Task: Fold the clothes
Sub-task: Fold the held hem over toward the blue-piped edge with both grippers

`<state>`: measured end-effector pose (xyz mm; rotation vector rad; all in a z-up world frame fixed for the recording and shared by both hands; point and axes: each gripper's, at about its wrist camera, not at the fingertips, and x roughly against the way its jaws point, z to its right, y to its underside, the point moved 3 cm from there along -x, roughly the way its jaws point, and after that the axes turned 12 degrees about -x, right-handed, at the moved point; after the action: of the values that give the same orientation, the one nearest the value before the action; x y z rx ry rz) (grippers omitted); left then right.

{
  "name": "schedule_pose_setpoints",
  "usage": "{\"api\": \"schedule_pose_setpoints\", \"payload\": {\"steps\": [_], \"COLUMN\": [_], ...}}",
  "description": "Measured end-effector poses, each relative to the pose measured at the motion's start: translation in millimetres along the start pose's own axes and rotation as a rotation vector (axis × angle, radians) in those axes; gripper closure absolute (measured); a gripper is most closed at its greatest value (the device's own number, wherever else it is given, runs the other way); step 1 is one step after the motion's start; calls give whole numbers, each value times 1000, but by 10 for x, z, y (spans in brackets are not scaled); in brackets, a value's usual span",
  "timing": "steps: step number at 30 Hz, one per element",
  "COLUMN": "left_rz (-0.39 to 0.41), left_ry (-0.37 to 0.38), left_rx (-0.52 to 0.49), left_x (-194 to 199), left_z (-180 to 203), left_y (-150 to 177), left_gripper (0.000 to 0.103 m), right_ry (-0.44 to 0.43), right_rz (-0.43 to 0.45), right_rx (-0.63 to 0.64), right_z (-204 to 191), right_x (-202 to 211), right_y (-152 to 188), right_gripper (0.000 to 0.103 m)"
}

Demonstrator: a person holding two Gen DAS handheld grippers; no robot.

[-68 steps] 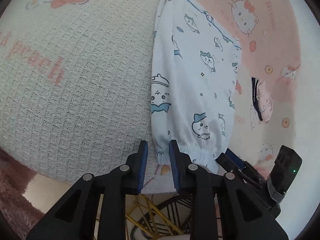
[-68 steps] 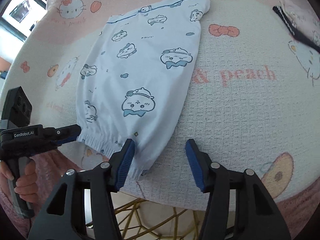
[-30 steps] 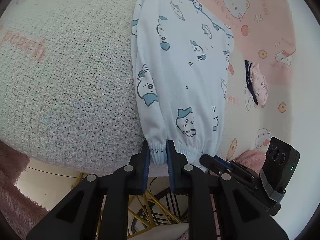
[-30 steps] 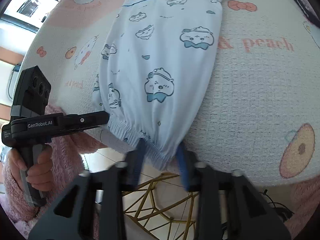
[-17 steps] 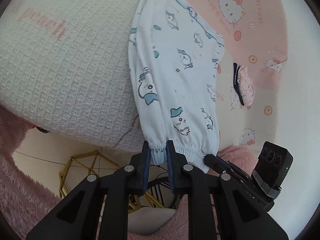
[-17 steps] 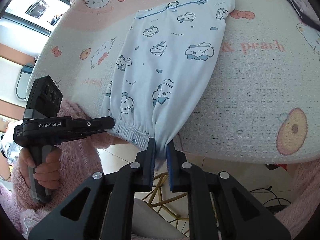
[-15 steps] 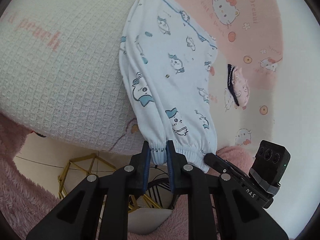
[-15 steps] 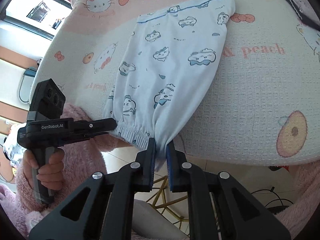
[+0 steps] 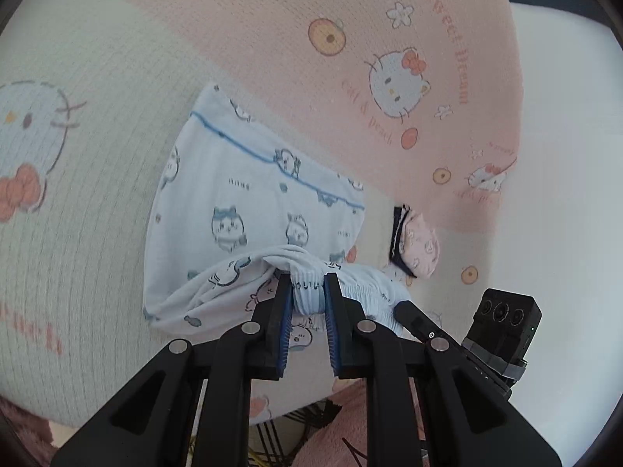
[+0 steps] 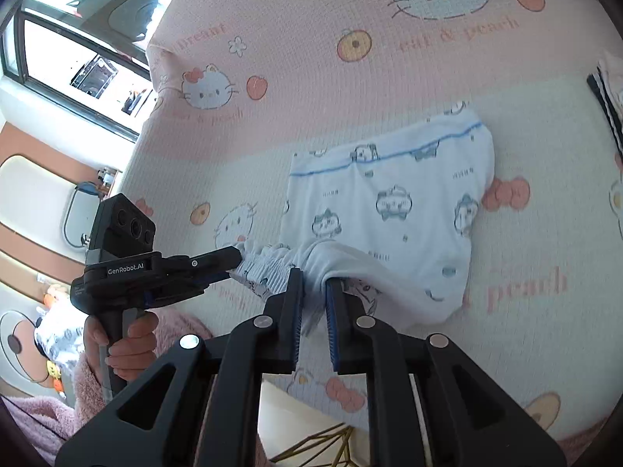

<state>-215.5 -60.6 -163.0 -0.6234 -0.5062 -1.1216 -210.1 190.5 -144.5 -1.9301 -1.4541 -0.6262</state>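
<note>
I am folding a pair of little blue pants point(image 9: 249, 210) with cartoon animals on them. My left fingers point(image 9: 307, 303) are clenched on one end of the stretchy cuff point(image 9: 307, 292). My right fingers point(image 10: 314, 295) are clenched on the other end of it. I hold the cuff up in the air, just in front of both pairs of fingers.

The rest of the pants lies flat past my fingers on the blanket point(image 9: 272, 39) with the white cats on it. The end with the blue stripe point(image 10: 389, 153) is the far end.

I think the fold is about half done. The cuff end is lifted and is over the flat part, but it has not been put down yet. I think I need to carry it on to the blue stripe end, lay it down, and let go. There may be more folds after that.

My left camera shows a small pink thing with a dark edge point(image 9: 416, 249) lying on the blanket, to the right of my fingers. My right camera only shows a bit of it at the side. My right camera shows the hand point(image 10: 124, 346) holding the left tool, and a window point(image 10: 78, 39) far to the left. My left camera shows neither.
</note>
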Motion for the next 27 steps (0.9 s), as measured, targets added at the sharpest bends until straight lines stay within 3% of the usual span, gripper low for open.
{"api": "schedule_pose_setpoints", "payload": {"steps": [5,7,8,9,10,12,13,16,18,21,22,23,24,26,27], "left_rz": [-41,-68,-59,-48,-37,6,14,-34,-63,-80,-83,-82,-81,-53,-27], "left_ry": [-9,-11,-49,-90,-131,-170,-184,-264,-301,-326,-340,-338,-333,-332,-352], "left_rx": [-1,7,-5,-17,-30,-125,-183,-329,-393,-417,-421,-409,-395,-364,-379], "left_x": [-398,-551,-563,-571,-577,-517,-503,-608,-682,-778,-802,-818,-832,-765,-698], "left_z": [-292,-435,-475,-513,-550,-517,-487,-411,-373,-344,-345,-347,-350,-376,-354], "left_y": [-507,-640,-672,-702,-732,-706,-679,-546,-466,-419,-416,-419,-423,-448,-465], "left_gripper": [86,78,74,62,53,53,53,53,53,53,57,66,84,88,91], "right_ry": [24,77,96,105,112,126,132,194,247,321,343,354,353,350,358], "right_rz": [8,3,-3,-7,-10,-17,2,76,63,-22,-39,-52,-62,-73,-55], "right_rx": [-41,-49,-50,-51,-52,-55,-41,48,137,240,267,284,284,276,278], "right_z": [136,232,278,309,337,392,397,368,354,358,359,367,386,413,394], "right_x": [-308,-497,-590,-637,-672,-740,-714,-589,-643,-863,-928,-994,-1045,-1114,-1101], "right_y": [-568,-716,-783,-824,-859,-928,-934,-880,-800,-632,-581,-540,-515,-484,-490], "right_gripper": [91,90,85,80,66,61,55,49,47,47,47,47,49,86,86]}}
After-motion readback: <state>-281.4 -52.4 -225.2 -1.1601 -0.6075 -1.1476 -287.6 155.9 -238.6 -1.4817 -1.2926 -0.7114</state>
